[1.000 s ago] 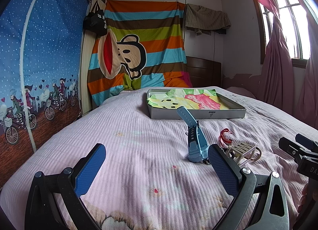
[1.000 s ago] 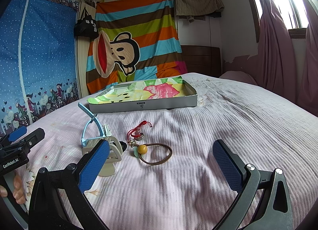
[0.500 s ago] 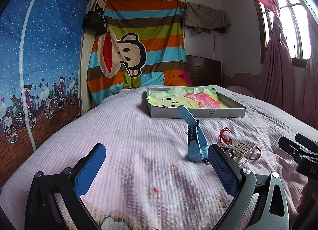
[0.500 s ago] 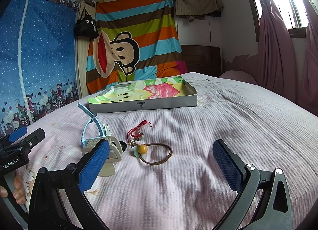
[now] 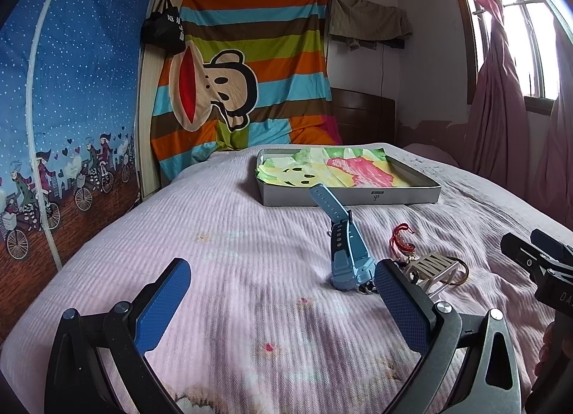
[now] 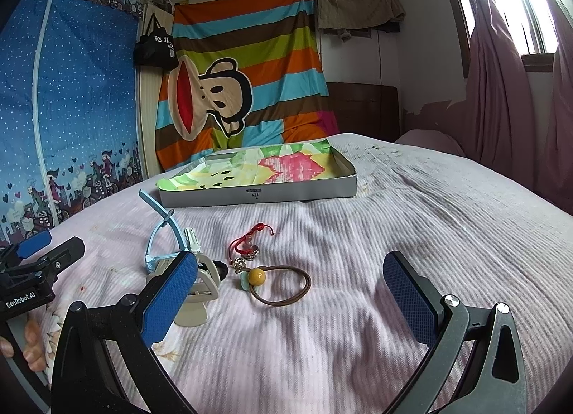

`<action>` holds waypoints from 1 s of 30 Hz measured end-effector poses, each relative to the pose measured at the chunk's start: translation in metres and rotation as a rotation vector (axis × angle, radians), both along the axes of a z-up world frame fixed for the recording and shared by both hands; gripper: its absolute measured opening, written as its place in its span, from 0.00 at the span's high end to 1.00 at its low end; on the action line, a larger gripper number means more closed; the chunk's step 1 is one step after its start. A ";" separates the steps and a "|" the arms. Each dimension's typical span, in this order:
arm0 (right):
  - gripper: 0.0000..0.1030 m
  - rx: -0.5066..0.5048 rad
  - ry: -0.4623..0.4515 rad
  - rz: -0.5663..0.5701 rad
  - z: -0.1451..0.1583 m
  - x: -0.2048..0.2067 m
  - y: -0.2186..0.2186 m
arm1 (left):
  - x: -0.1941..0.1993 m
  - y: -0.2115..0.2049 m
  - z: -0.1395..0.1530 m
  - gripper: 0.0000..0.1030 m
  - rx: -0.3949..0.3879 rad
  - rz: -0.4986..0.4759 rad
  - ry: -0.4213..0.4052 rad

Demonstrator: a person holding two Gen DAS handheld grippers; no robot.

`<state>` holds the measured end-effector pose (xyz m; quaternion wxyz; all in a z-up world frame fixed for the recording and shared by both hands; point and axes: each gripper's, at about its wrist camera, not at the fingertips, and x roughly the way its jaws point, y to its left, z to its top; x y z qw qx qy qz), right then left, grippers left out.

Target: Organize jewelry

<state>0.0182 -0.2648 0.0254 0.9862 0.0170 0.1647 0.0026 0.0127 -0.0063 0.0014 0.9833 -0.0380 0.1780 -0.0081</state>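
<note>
A grey tray (image 5: 351,197) lined with a colourful cloth sits far on the bed, also in the right wrist view (image 6: 258,195). Nearer lie a blue watch (image 5: 345,249) (image 6: 159,238), a beige hair claw (image 6: 198,292) (image 5: 428,267), a red cord bracelet (image 6: 247,244) (image 5: 401,238) and a brown hair tie with a yellow bead (image 6: 279,283). My left gripper (image 5: 279,303) is open, just short of the watch. My right gripper (image 6: 290,292) is open, with the hair tie between its fingers' line and the claw behind its left finger.
The pink bedspread (image 6: 412,213) covers the bed. A striped monkey cloth (image 5: 229,84) hangs on the far wall, a blue curtain (image 5: 64,109) at left, pink curtains (image 6: 501,91) at the window on the right. The other gripper shows at each view's edge.
</note>
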 end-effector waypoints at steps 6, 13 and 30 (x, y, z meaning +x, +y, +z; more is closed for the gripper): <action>0.01 0.013 0.002 -0.006 0.004 0.004 -0.004 | 0.010 -0.002 -0.003 0.00 0.002 -0.010 0.054; 0.01 -0.023 0.007 -0.006 0.006 0.011 -0.003 | 0.021 -0.005 -0.004 0.00 0.016 -0.037 0.112; 0.01 -0.037 0.039 0.046 0.008 0.035 -0.005 | 0.067 -0.015 0.002 0.03 -0.011 -0.149 0.268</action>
